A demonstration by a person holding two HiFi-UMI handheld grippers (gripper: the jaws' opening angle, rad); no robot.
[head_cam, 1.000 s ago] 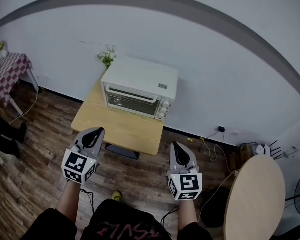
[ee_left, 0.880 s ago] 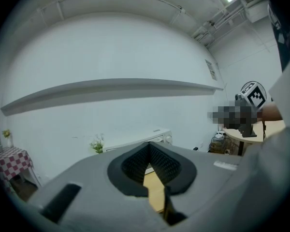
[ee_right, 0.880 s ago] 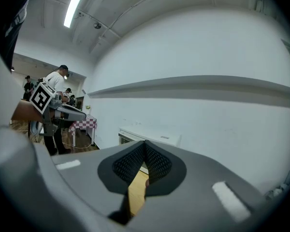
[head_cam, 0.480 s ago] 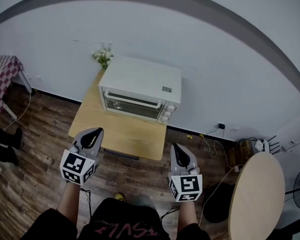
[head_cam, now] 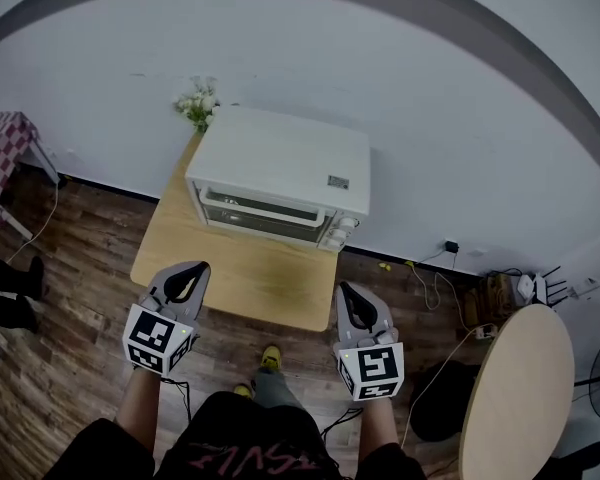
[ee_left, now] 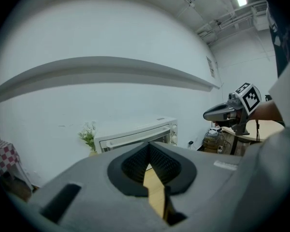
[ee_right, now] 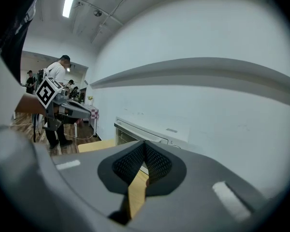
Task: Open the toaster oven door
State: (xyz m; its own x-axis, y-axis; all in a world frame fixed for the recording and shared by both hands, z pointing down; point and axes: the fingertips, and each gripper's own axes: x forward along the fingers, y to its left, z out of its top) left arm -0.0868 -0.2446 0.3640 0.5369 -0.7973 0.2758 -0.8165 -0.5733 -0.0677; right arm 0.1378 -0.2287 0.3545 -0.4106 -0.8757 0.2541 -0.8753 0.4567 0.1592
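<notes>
A white toaster oven stands at the back of a small wooden table, against the wall, its glass door closed with a bar handle along the top. The oven also shows in the left gripper view and, as the oven, in the right gripper view. My left gripper hovers shut and empty over the table's front left corner. Shut and empty too, my right gripper hangs just off the front right corner. Both are well short of the door.
A small vase of white flowers stands left of the oven at the wall. A round wooden table is at the right, a checkered table at far left. Cables and a power strip lie on the wood floor. People stand in the room beyond.
The table and oven have drawn closer and lower in the head view as the person stepped forward. Both grippers keep their pose and stay shut.
</notes>
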